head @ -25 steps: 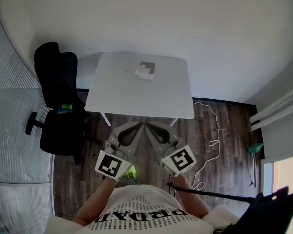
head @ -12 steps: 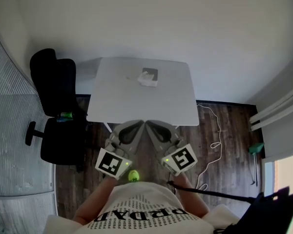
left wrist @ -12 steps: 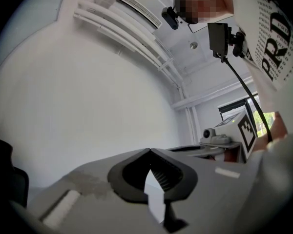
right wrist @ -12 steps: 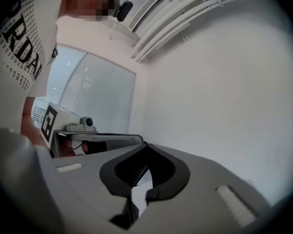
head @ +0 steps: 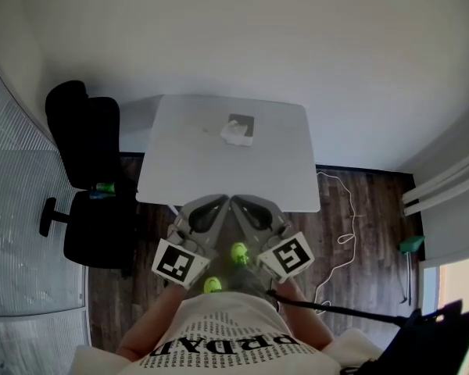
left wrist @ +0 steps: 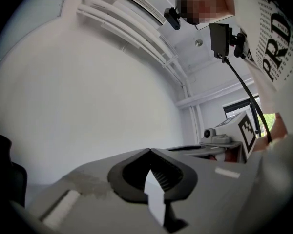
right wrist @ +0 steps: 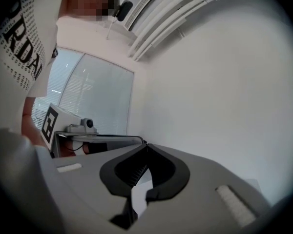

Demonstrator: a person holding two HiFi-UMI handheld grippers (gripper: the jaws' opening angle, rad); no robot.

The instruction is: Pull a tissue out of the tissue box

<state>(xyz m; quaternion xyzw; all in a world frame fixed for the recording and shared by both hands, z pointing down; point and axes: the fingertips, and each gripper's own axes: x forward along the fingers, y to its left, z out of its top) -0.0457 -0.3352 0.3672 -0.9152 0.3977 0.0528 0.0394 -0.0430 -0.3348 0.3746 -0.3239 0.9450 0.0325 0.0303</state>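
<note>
One tissue box [head: 241, 123] sits at the far middle of the white surface [head: 180, 170], a white tissue [head: 233, 137] sticking up from its top. Light, soft and easily torn, the tissue is probably best pinched low on that tuft; the box may lift with it. Left gripper [head: 219, 204] and right gripper [head: 242, 204] hover well short of it, fingers closed and empty.

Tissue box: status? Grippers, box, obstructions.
Left gripper shut, empty; right gripper shut, empty. Tissue box on table, untouched, well ahead of both. Nothing in the way.
</note>
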